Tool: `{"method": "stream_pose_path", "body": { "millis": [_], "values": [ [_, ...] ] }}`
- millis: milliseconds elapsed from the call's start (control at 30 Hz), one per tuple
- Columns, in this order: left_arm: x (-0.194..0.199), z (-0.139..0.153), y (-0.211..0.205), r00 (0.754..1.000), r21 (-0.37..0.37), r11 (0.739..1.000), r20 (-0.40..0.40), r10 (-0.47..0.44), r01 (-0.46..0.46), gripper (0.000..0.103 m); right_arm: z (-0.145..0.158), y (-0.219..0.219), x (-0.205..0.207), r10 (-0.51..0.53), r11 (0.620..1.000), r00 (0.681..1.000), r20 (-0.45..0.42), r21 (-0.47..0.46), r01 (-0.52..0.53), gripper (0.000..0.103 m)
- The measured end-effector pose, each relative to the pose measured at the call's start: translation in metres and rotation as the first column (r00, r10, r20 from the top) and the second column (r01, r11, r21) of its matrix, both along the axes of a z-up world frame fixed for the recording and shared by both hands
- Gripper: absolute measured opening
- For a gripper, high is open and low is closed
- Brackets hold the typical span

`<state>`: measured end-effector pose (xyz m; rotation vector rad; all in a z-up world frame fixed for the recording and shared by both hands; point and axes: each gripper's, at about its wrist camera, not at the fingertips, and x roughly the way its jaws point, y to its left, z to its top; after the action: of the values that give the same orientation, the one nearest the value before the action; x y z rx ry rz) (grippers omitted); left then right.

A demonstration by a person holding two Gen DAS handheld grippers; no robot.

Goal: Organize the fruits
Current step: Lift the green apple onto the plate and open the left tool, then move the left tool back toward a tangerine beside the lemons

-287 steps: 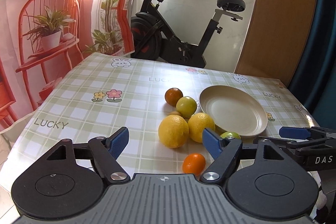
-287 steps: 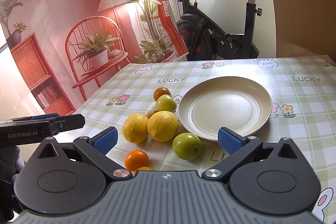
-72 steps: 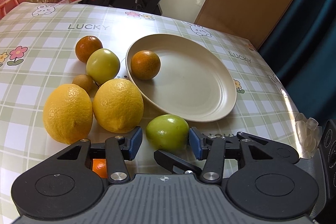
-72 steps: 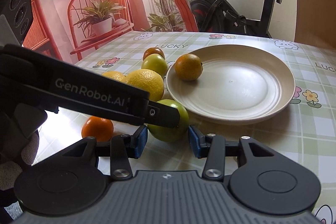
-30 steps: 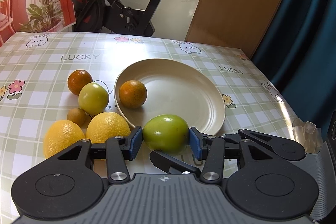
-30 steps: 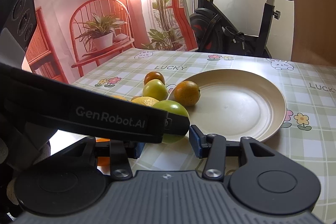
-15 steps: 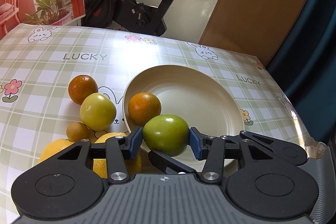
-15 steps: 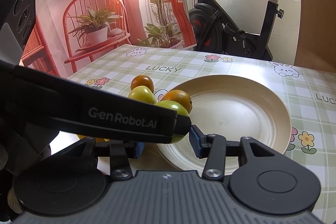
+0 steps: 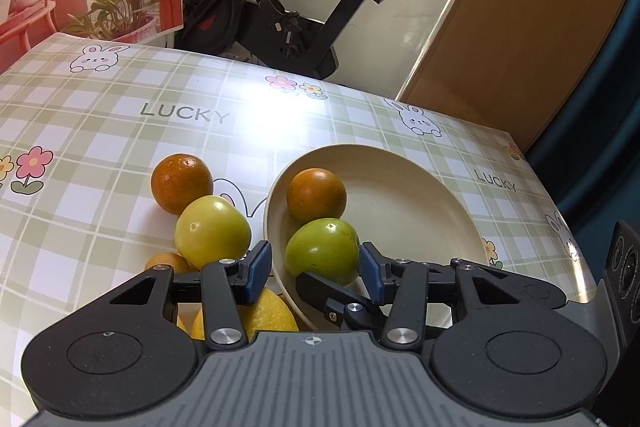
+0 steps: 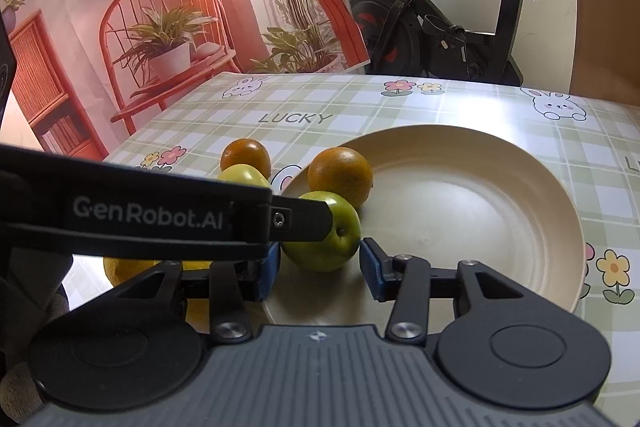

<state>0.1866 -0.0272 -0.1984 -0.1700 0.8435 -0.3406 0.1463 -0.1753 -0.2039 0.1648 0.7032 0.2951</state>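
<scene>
A green apple (image 9: 322, 251) sits on the near left part of the cream plate (image 9: 420, 203), next to an orange (image 9: 316, 194) on the plate. My left gripper (image 9: 314, 269) is open around the apple, with gaps at both pads. My right gripper (image 10: 320, 267) is also open around the same apple (image 10: 324, 235), and the left gripper's finger crosses its view. A second orange (image 9: 181, 183), a yellow-green apple (image 9: 212, 230), a small brown fruit (image 9: 168, 263) and a lemon (image 9: 256, 315) lie on the cloth left of the plate.
The table has a green checked cloth (image 9: 100, 131) printed with LUCKY, flowers and rabbits. An exercise bike (image 9: 280, 11) stands behind the far edge. A brown panel (image 9: 500, 27) is at the back right. A red chair backdrop (image 10: 160, 39) is at the left.
The green apple went from held above the plate's near rim to resting on the plate. Both grippers' jaws have widened off it, and both have moved forward over the plate.
</scene>
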Motion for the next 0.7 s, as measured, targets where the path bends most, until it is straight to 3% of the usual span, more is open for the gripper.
{"method": "stream_pose_path", "body": {
  "millis": [267, 700],
  "values": [
    [-0.003, 0.005, 0.003, 1.0, 0.004, 1.0, 0.023, 0.014, -0.014, 0.051, 0.006, 0.006, 0.004, -0.041, 0.997, 0.999, 0.025, -0.059, 0.043, 0.049],
    [-0.035, 0.029, 0.011, 0.996, 0.032, 0.999, 0.085, -0.001, -0.002, 0.051, 0.031, -0.002, -0.033, -0.067, 0.997, 0.996, 0.061, -0.04, 0.069, 0.049]
  ]
}}
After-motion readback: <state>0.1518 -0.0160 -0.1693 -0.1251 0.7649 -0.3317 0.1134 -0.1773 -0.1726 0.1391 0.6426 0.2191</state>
